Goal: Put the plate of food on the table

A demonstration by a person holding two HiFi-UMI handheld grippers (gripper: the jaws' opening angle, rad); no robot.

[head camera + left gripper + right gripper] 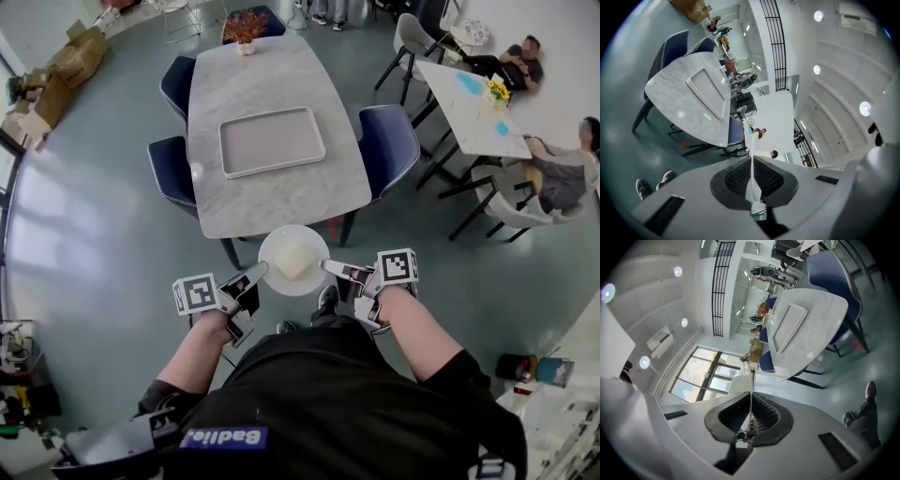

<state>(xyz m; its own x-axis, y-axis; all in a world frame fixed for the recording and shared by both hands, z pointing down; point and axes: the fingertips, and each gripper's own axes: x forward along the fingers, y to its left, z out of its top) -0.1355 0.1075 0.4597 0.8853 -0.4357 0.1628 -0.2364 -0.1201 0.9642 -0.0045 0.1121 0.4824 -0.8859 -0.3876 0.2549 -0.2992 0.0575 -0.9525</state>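
You hold your left gripper (257, 273) and right gripper (331, 267) out in front of your chest, about level, their tips turned inward toward each other. Each one's jaws are clamped tight on an opposite edge of the plate (274, 246), the thin rim pinched between the ribbed pads. Your bare left forearm (201, 349) and right forearm (424, 334) reach forward and converge slightly.
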